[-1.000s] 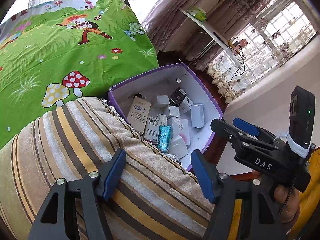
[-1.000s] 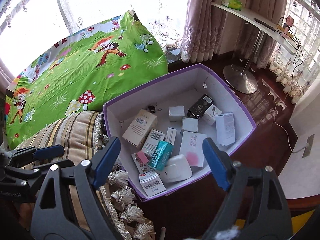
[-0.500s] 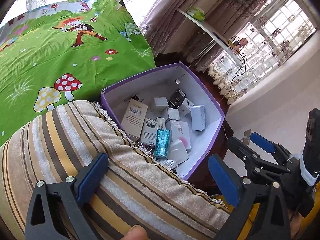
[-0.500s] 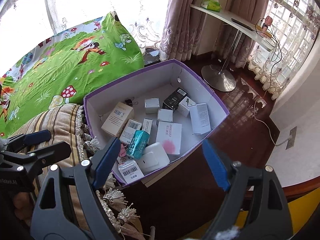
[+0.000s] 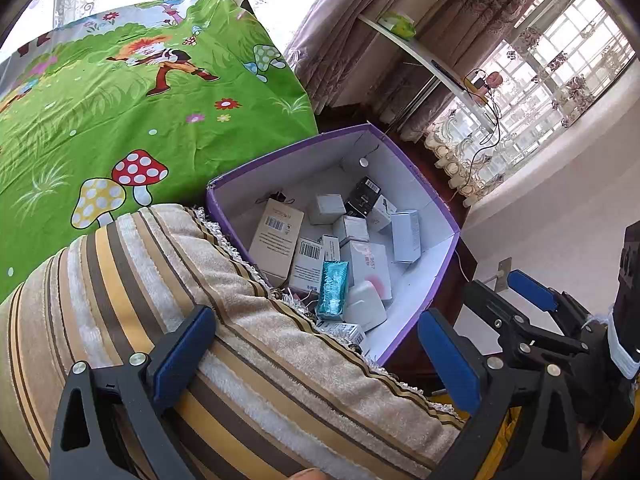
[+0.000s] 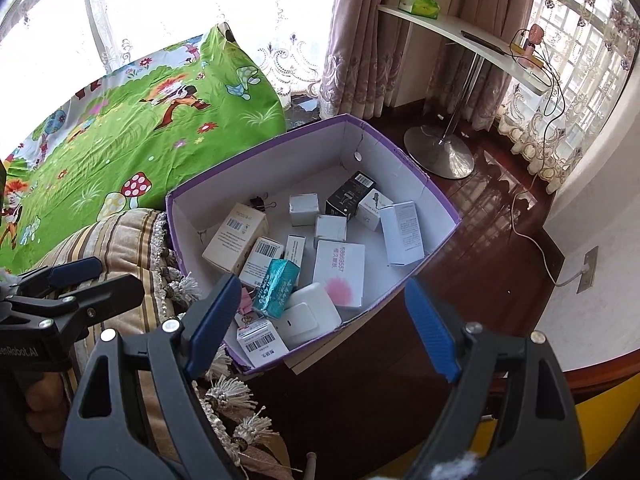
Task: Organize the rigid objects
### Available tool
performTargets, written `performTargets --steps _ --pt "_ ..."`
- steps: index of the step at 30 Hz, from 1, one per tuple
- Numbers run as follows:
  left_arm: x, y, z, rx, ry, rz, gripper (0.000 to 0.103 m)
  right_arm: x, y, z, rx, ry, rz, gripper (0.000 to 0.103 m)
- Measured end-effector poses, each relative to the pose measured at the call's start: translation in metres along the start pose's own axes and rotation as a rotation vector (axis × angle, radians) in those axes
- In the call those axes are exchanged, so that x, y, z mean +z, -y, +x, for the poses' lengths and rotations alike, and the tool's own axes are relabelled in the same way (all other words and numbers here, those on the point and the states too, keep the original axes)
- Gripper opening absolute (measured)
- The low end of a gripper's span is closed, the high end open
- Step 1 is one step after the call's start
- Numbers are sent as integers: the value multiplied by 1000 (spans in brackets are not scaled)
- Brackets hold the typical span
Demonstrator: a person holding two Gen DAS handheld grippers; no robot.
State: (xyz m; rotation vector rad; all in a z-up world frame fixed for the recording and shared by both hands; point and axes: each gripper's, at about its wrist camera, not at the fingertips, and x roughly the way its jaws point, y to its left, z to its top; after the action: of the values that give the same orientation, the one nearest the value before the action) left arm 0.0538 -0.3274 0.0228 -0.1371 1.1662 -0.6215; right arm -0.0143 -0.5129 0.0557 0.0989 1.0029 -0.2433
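Box, purple-rimmed with white inner walls, is sitting on the dark wood floor, its near-left corner pressing against a striped cushion. Small cartons are lying jumbled inside: a teal packet is leaning across the near middle, just beside a white rounded case; a white carton with a pink mark is lying flat next to them; a black carton is resting toward the far wall; a tall cream carton is lying along the left wall, with a black binder clip just behind it.

Left gripper is hovering over the striped cushion, blue-padded fingers spread wide apart and holding nothing. Right gripper is hanging above the box's near edge, fingers likewise wide apart and empty. Each gripper is showing in the other's view, off to the side.

Green cartoon bedsheet is spreading behind the cushion. A white shelf on a chrome pedestal is standing by the curtains, well apart from the box.
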Motion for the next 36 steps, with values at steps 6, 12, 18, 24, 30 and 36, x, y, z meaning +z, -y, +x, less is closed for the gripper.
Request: performTargets --steps 6,12,18,24,30,36 --pt "0 1 2 8 -2 5 102 0 0 0 1 3 0 86" --pt "1 1 2 13 -4 7 102 0 1 -1 1 5 1 86" --pt "1 1 3 14 -7 7 102 0 2 0 2 2 3 86" --pt "1 1 3 15 -7 7 102 0 2 0 2 2 3 86" --pt "1 1 3 15 -7 7 102 1 3 -1 2 3 4 86" --pt "1 1 4 15 -7 8 102 1 2 -1 2 3 4 86"
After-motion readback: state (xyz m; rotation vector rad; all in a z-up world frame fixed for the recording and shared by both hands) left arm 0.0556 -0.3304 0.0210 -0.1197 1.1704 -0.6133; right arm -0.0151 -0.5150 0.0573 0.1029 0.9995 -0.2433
